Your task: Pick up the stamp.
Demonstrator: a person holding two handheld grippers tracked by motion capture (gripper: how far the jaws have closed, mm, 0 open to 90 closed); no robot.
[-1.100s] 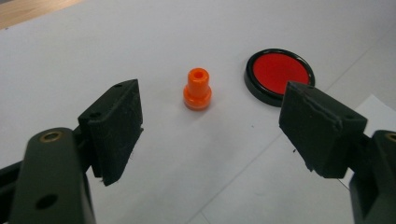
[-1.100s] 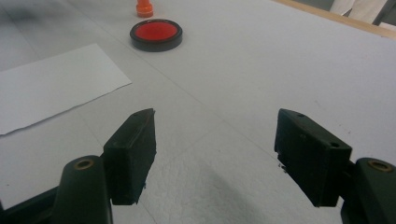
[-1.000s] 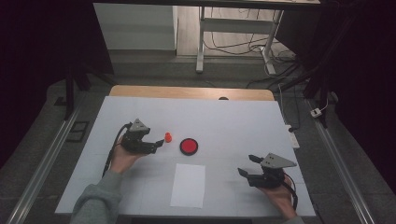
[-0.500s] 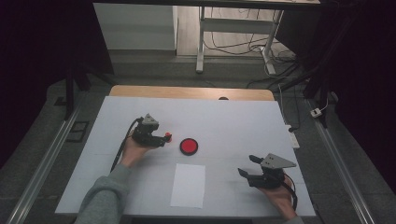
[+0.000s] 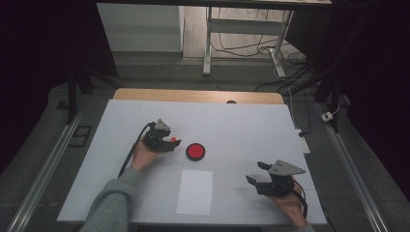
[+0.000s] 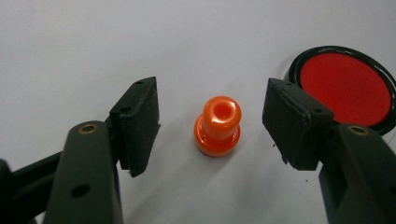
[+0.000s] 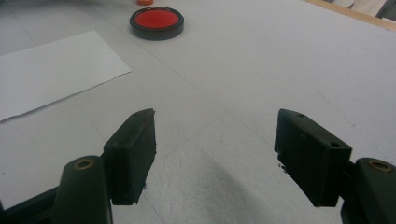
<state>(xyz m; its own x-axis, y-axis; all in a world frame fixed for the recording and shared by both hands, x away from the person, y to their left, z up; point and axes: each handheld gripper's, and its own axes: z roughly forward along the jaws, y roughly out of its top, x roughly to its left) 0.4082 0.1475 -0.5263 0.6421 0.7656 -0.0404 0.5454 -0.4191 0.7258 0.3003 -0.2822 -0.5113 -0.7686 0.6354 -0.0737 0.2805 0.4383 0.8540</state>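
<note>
A small orange knob-shaped piece [image 6: 217, 126] stands upright on the white table, also seen as a red-orange dot [image 5: 173, 139] in the high view. My left gripper [image 6: 210, 126] straddles it; its jaws have just been closing, with a gap still on both sides of the piece. A round black dish with a red inside [image 5: 195, 152] [image 6: 344, 87] lies just to the right of it. My right gripper [image 5: 256, 173] rests open near the table's front right with nothing between its jaws [image 7: 215, 154].
A white sheet of paper [image 5: 195, 191] [image 7: 51, 70] lies at the front middle of the table [image 5: 241, 125]. The red dish [image 7: 156, 21] sits beyond the right gripper. A wooden strip [image 5: 198, 95] edges the far side; desk legs and cables are on the floor behind.
My left gripper has moved right and down onto the orange piece, and its jaws now flank it. The right hand has stayed where it was.
</note>
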